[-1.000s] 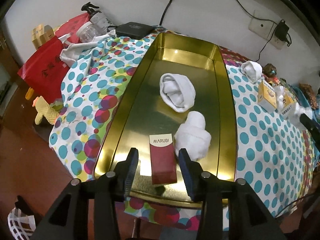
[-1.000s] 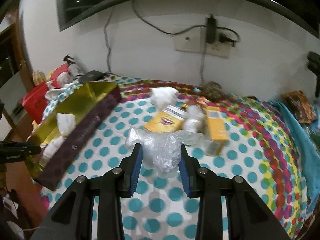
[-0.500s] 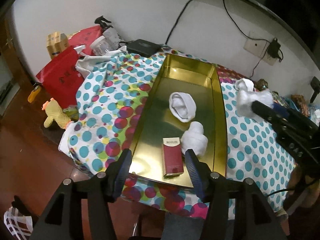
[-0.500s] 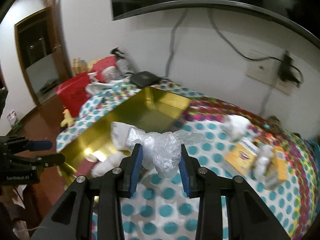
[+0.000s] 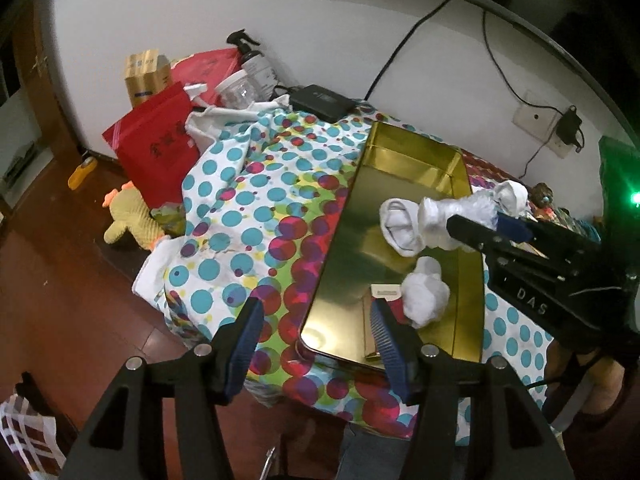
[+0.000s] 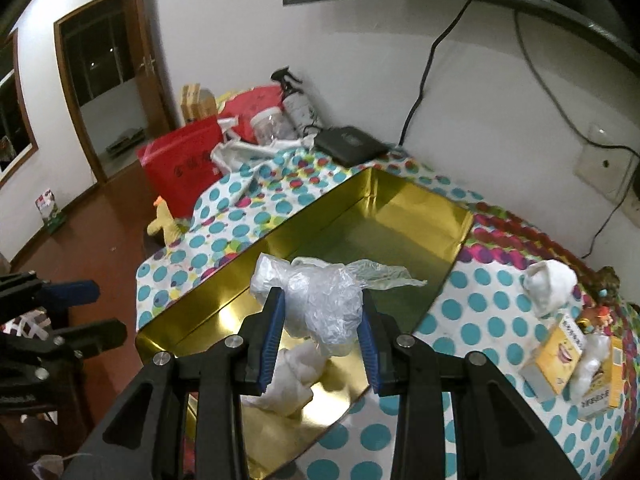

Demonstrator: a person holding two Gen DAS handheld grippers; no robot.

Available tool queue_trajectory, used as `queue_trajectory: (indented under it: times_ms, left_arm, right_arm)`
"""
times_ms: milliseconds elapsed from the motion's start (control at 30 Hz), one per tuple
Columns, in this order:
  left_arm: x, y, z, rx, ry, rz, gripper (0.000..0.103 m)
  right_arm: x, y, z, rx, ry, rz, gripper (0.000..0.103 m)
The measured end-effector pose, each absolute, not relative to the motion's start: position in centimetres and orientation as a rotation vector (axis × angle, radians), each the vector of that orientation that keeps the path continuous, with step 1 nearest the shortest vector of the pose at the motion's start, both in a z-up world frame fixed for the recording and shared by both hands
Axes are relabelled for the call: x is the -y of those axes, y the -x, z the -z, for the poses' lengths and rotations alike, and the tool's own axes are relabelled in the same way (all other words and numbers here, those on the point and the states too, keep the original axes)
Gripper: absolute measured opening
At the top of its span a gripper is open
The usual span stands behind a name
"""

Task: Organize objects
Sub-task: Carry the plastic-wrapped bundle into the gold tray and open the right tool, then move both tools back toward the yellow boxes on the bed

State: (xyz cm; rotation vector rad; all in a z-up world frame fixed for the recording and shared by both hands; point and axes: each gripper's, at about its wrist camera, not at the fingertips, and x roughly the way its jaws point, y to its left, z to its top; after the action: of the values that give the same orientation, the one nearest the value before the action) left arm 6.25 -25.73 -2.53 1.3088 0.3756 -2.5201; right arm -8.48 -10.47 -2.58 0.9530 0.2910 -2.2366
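Carried across from the box-strewn side of the counter a second ago, the crinkled clear plastic bundle (image 6: 320,308) now hangs above the gold tray (image 6: 416,216), clenched between the blue ribbed pads of the right claw (image 6: 322,334); a twisted tail of film sticks out to the right – thin and translucent. From the left wrist view the same bundle (image 5: 444,220) shows in the air over the tray (image 5: 344,248), in front of a rolled white sock (image 5: 400,228) lying on the shiny metal floor. Nearer the tray's front end sit a second white sock ball (image 5: 424,296) and, touching it, a dark red carton with a white band (image 5: 380,320). The left claw (image 5: 316,336) has pulled back off the tray's front corner and is released, jaws spread with nothing between them, partly hiding the carton.

Outside the tray, on the polka-dot cloth (image 6: 496,320) covering the counter, a third white sock (image 6: 550,284) lies to the right, then yellow cardboard boxes (image 6: 560,356) with a small white bottle (image 6: 590,364) between them. At the far end are a flat black device (image 6: 348,146), a clear jar (image 6: 270,126), a spray bottle (image 6: 296,104) and a red bag (image 6: 184,164) – a plush yellow duck (image 5: 128,220) lies on the wooden floor below
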Motion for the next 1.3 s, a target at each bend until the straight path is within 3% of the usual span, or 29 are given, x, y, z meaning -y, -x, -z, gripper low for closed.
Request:
queue_trajectory:
  times_ms: [333, 533, 600, 733, 1067, 1300]
  left_arm:
    - [25.7, -5.6, 3.7, -0.401, -1.348, 2.508, 0.057]
    - [25.3, -5.1, 4.0, -0.407, -1.366, 2.506, 0.057]
    - [25.1, -4.8, 4.0, -0.415, -1.375, 2.509, 0.057]
    - [24.1, -3.9, 4.2, -0.407, -1.405, 2.517, 0.057]
    - [15.0, 1.1, 3.4, -0.254, -1.476, 2.732, 0.06]
    - [7.4, 6.0, 3.7, -0.176, -1.563, 2.932, 0.06]
  right_arm:
    - [11.6, 8.7, 3.8, -0.295, -0.985, 2.197, 0.035]
    - [11.4, 8.7, 3.8, -0.275, -0.968, 2.19, 0.045]
    - [10.9, 8.6, 3.6, -0.268, -0.954, 2.206, 0.054]
    - [8.8, 8.5, 3.0, -0.256, -0.918, 2.256, 0.057]
    - [-1.4, 8.4, 2.4, -0.298, -0.888, 2.48, 0.057]
    - [-11.3, 9.2, 2.8, -0.183, -0.944, 2.667, 0.057]
